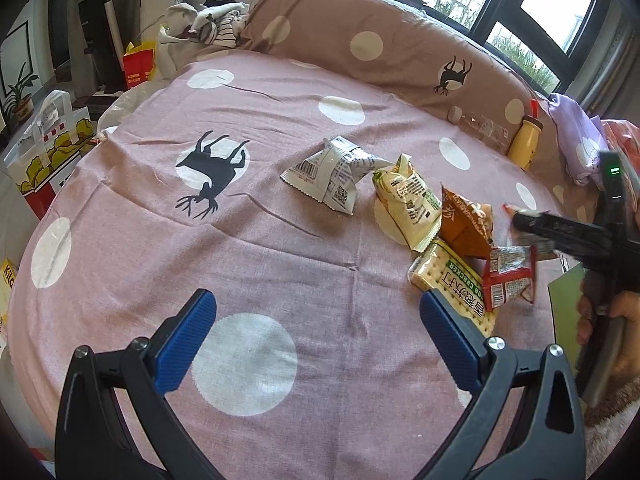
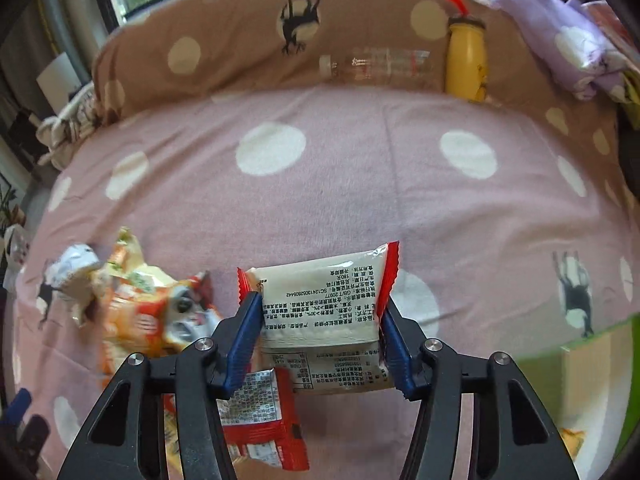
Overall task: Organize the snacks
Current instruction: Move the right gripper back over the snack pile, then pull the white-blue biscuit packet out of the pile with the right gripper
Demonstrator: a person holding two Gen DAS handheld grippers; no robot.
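A: What is the biggest thing in view?

B: A bed under a pink sheet with white dots and black deer shapes, with a long brown dotted pillow along its far edge. A clear bottle lies against the pillow, just beside a yellow bottle standing upright.

A: Where are the snacks?

B: A loose pile of snack packets lies on the sheet, ahead and to the right of the left gripper. A cracker pack at its near edge sits just beyond the right-hand finger.

A: And the jaws?

B: The left gripper's jaws are spread wide with only sheet between them. The right gripper is clamped on a cream packet with red ends, its blue pads pressing both sides. A red packet lies below it
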